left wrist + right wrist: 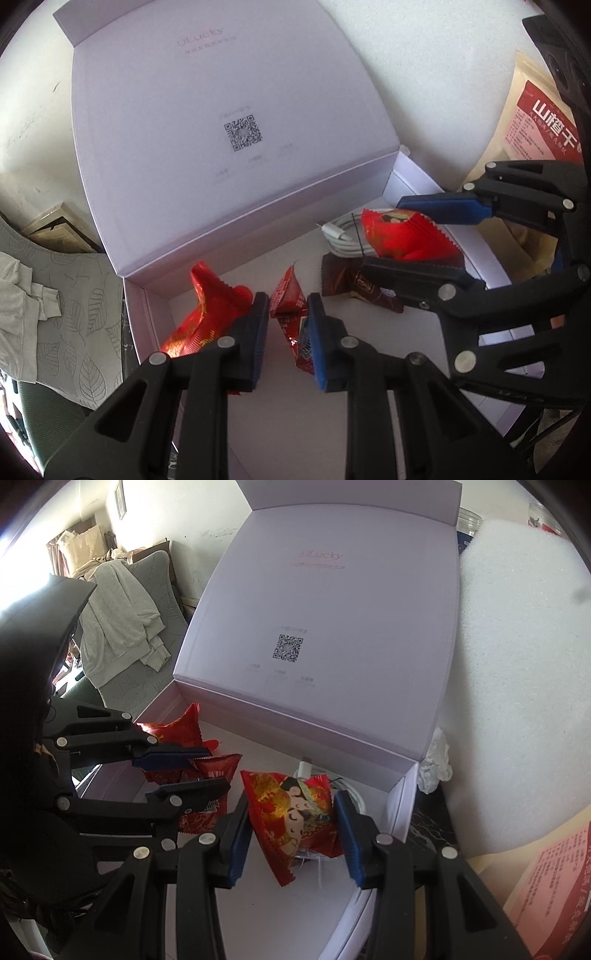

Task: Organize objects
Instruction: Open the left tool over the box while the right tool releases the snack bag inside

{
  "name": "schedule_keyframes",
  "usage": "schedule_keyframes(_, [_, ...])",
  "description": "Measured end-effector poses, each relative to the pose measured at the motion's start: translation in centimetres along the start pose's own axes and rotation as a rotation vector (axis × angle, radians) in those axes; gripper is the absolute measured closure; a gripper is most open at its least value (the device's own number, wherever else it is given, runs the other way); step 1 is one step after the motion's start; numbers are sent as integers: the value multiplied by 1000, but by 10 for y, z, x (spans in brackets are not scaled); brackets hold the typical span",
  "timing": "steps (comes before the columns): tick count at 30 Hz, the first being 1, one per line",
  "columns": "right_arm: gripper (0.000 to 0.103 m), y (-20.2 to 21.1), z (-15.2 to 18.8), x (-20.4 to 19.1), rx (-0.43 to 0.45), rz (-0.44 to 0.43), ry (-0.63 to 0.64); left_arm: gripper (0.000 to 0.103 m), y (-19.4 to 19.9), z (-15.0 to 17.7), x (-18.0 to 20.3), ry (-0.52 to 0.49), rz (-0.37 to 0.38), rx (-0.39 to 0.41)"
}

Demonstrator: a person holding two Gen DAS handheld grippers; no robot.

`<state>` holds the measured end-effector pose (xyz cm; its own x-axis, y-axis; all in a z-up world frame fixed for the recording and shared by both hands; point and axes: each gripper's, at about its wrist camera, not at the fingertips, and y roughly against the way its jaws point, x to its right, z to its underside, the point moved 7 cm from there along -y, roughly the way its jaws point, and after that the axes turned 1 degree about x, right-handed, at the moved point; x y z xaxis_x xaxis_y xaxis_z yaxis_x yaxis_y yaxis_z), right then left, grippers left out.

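An open white box (pixel 136 314) has its lid (pixel 221 129) standing up behind it. Inside the box, my left gripper (pixel 287 299) is shut on a small red snack packet (pixel 286 321) that stands on end between the pads. To its right, my right gripper (pixel 291 797) is shut on a puffy red packet with a cartoon figure (pixel 295 812), which hangs tilted over a coiled white cable (pixel 343 236). A larger red packet (pixel 207 314) lies at the box's left. A brown wrapper (pixel 354 288) sits in the middle.
A kraft pouch with a red label (pixel 532 122) stands right of the box. A white foam block (pixel 517 664) and crumpled tissue (pixel 437 764) lie beyond the box's right wall. A chair draped with a grey garment (pixel 122 620) is on the left.
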<state>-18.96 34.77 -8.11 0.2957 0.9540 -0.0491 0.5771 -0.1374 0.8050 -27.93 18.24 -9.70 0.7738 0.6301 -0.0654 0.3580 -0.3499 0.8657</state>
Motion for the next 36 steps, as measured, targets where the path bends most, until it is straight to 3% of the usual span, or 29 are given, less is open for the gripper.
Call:
schedule_keyframes(20, [59, 6, 19, -25, -22, -33, 63, 83, 6, 34, 1, 23, -17, -30])
schedule_keyframes(36, [59, 33, 11, -21, 62, 57, 55, 82, 16, 41, 1, 50, -36, -29])
